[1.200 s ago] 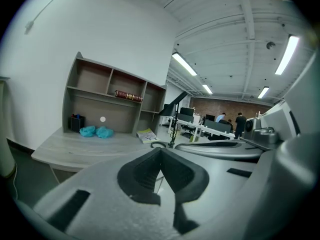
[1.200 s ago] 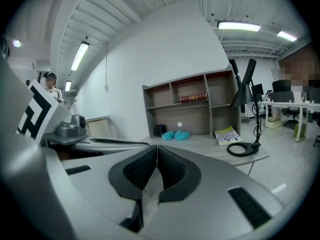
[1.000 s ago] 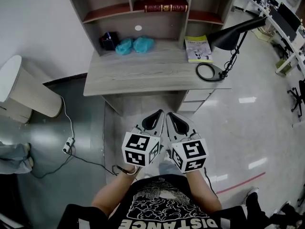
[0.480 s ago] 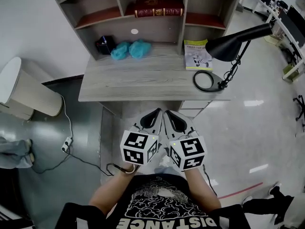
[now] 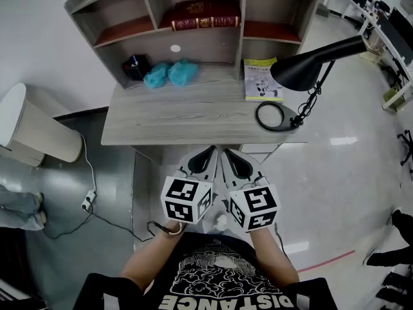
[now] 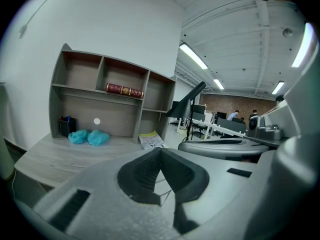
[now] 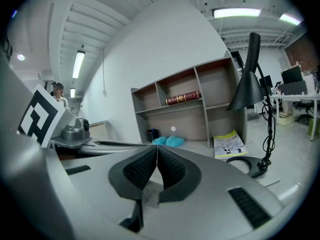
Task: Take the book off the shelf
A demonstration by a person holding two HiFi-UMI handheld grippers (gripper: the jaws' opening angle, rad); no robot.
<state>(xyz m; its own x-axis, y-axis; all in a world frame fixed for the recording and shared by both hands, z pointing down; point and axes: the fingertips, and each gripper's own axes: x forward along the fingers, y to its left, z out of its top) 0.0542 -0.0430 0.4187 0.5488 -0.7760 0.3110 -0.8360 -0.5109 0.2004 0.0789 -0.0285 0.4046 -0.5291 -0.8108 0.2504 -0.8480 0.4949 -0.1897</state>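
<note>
Close in at 6 o'clock we hold the left hand-held gripper (image 5: 211, 152) and right hand-held gripper (image 5: 228, 154) side by side, jaws pressed together on both, nothing between them. Further out at 12 is the tabletop (image 5: 187, 118), well apart from both. Beyond it at 12 the book (image 5: 205, 23) lies flat in the middle compartment of the shelf (image 5: 122, 31), spine toward us. We judge it a thick hardback: stiff, fairly heavy, cover likely smooth. Best hold is across its thickness at mid-spine so it doesn't tip.
</note>
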